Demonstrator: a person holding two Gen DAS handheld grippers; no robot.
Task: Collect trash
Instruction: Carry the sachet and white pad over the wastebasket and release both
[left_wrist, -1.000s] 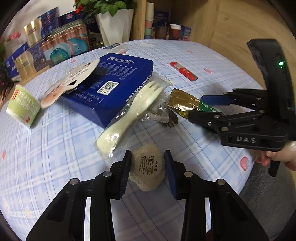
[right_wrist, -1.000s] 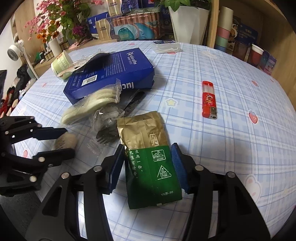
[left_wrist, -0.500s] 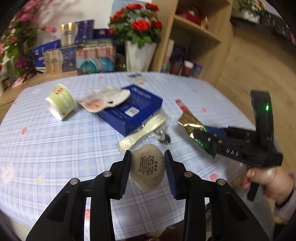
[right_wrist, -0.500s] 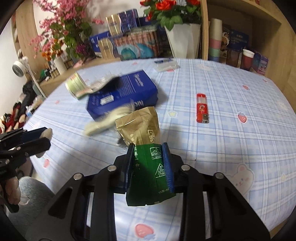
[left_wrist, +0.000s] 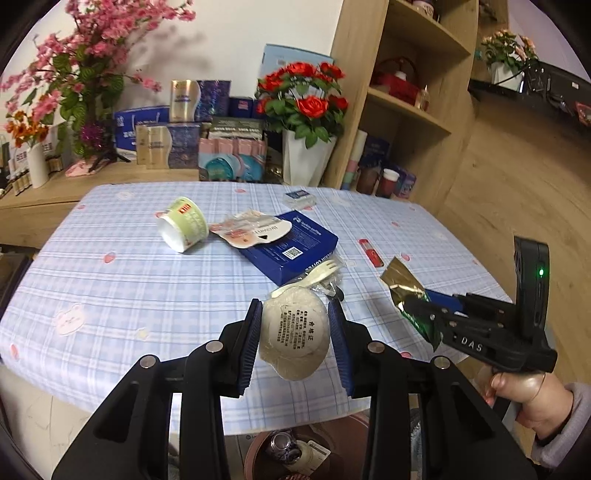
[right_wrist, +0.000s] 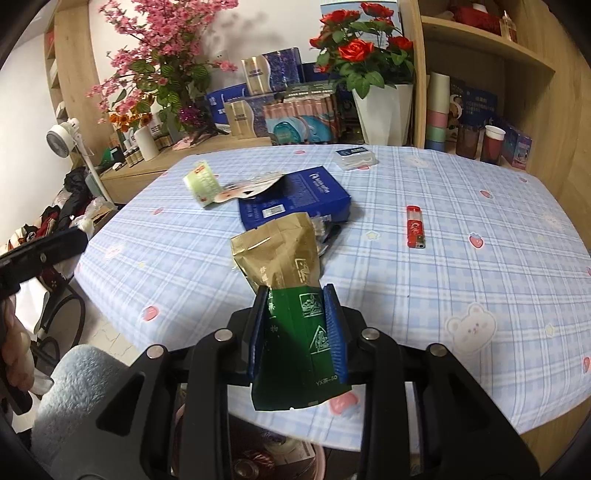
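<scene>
Left gripper: the left gripper (left_wrist: 295, 341) was off the table with its blue pads clamped on either side of a round white lid (left_wrist: 294, 339), printed face toward the camera.
Right gripper: the right gripper (right_wrist: 298, 328) pinched the green end of a gold-and-green foil pouch (right_wrist: 286, 284), whose crumpled gold end stood up ahead of the pads; from the left wrist view it showed at the right (left_wrist: 421, 310), carried by a hand (left_wrist: 524, 395) in a grey sleeve.
Bin: below the near table edge a pinkish bin (left_wrist: 258, 456) held a crushed can (left_wrist: 282, 445) and some paper.
Table: a round table under a blue checked cloth (left_wrist: 122, 295) filled the middle of both views.
Near trash: a cream plastic fork (left_wrist: 319, 275) in clear wrap lay just beyond the lid, against the near edge of a blue box (left_wrist: 295, 251).
Right side: a red lighter (right_wrist: 414, 231) lay alone on the cloth, well right of the box.
Far trash: an opened pink-and-white wrapper (left_wrist: 251, 232) rested partly on the box's far-left corner; left of it a green paper cup (left_wrist: 183, 229) lay tipped on its side.
Far edge: a small clear case (right_wrist: 356, 157) sat near the far rim.
Background: beyond the table stood red roses in a white vase (right_wrist: 382, 110), stacked gift boxes (left_wrist: 207, 147), pink blossom branches (left_wrist: 74, 59) and a wooden shelf (left_wrist: 402, 107).
</scene>
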